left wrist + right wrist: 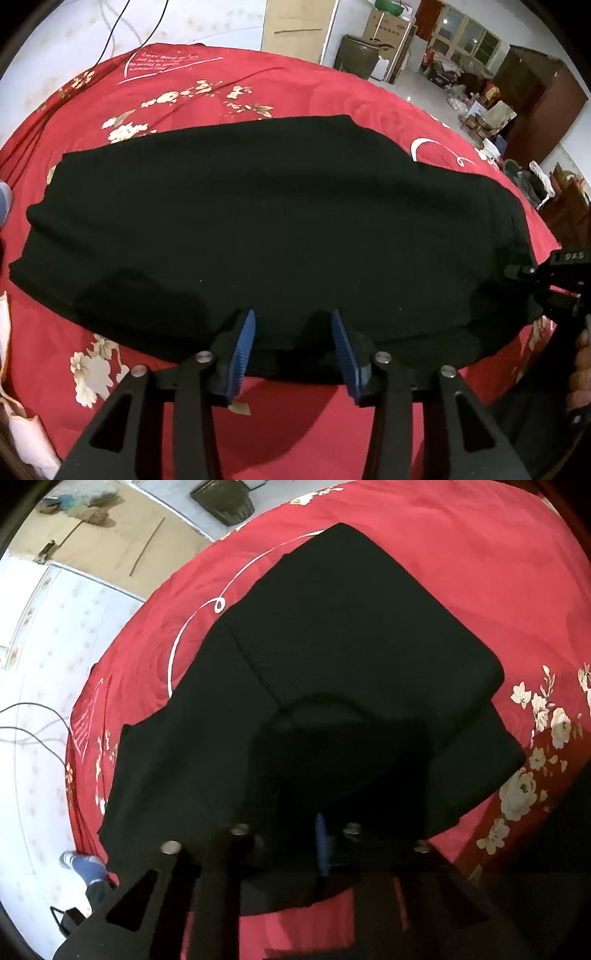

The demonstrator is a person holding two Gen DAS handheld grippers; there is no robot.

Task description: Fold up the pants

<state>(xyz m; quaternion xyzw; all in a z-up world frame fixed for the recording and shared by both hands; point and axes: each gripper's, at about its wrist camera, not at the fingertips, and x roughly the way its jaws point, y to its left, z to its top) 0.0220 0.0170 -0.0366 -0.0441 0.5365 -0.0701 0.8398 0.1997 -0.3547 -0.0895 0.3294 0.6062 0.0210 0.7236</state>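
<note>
The black pants (266, 221) lie folded in layers on the red floral bedspread (184, 92). My left gripper (293, 332) is open, its blue pads (243, 347) spread on either side of the pants' near edge, holding nothing. My right gripper shows at the right edge of the left wrist view (532, 275), at the pants' right end. In the right wrist view the pants (332, 646) fill the middle, and the right gripper (321, 834) looks shut on the pants' near edge, with one blue pad (322, 845) showing in shadow.
The bedspread (461, 554) covers a bed. A black cable (110, 40) runs over the far left. Boxes, a dark jar (356, 55) and wooden furniture (535, 92) stand across the room. A foot in a blue sock (85, 866) stands by the bed.
</note>
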